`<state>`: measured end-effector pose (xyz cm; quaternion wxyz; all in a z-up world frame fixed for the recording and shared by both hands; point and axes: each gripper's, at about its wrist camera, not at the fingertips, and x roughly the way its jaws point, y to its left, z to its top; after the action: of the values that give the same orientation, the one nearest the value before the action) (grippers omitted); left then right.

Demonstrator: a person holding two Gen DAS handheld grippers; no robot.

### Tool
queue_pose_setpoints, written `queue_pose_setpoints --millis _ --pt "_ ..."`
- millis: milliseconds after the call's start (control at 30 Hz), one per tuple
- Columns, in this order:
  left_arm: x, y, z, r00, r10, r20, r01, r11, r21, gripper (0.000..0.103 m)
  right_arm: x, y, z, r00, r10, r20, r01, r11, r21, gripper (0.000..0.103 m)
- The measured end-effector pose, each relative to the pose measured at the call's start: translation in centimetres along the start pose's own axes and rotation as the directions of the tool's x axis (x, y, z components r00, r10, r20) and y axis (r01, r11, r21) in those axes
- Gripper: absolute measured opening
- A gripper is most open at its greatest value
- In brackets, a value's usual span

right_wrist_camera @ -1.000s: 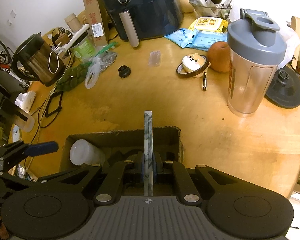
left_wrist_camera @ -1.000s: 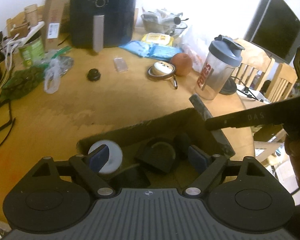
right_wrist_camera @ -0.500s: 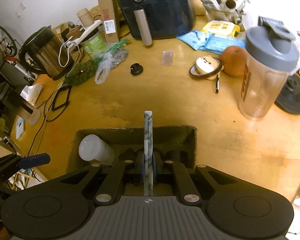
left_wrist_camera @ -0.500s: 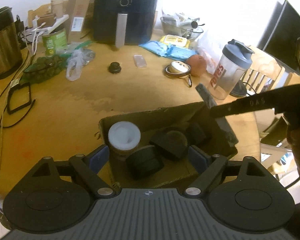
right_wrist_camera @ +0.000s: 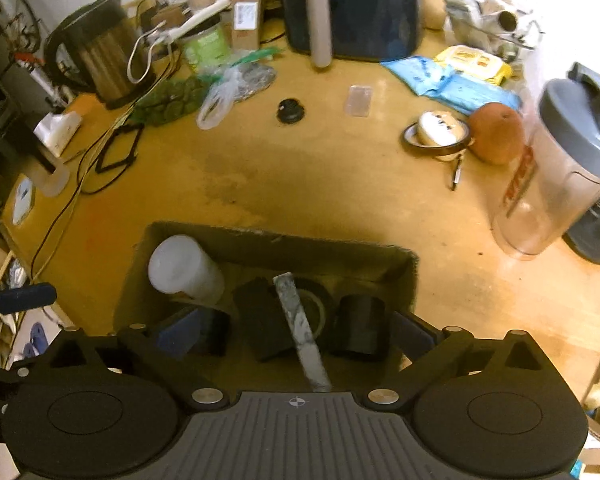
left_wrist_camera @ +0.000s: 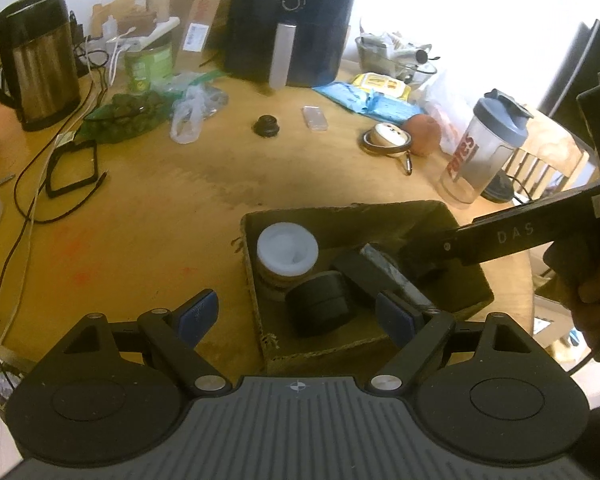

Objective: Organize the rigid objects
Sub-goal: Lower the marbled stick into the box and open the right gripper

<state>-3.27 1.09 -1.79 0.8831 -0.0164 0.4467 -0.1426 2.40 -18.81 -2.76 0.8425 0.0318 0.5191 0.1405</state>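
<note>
Cluttered table (right_wrist_camera: 340, 184); both hand-held grippers (left_wrist_camera: 296, 316) (right_wrist_camera: 296, 332) apart; slab (right_wrist_camera: 300, 328) base hidden in box (right_wrist_camera: 276, 246).

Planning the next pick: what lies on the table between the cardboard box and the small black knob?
Nothing. In the right wrist view, only bare, stained tabletop separates the cardboard box from the small black knob; the left wrist view agrees.

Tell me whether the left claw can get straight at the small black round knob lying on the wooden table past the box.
Probably yes. The left claw is open and holds nothing, and the small black round knob lies alone on bare wooden table. The cardboard box sits off to the right of that path.
</note>
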Motion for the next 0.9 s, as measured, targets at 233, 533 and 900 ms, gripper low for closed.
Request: queue_pose_setpoints --millis 233,533,900 --pt "0.4 0.0 0.3 1.000 0.007 -0.002 -0.007 1.000 -0.013 0.087 0.4 0.4 -0.2 1.000 -0.016 -0.005 0.015 1.000 -0.015 0.103" --pt "1.0 -0.6 1.3 1.000 0.005 -0.005 -0.005 1.000 0.002 0.087 0.5 -0.9 -0.4 0.998 -0.061 0.000 0.061 0.998 0.007 0.103" --pt "2.2 -0.9 3.8 1.000 -0.005 0.008 0.005 1.000 0.008 0.087 0.1 -3.0 0.3 0.994 -0.100 0.041 0.099 0.994 0.039 0.103"
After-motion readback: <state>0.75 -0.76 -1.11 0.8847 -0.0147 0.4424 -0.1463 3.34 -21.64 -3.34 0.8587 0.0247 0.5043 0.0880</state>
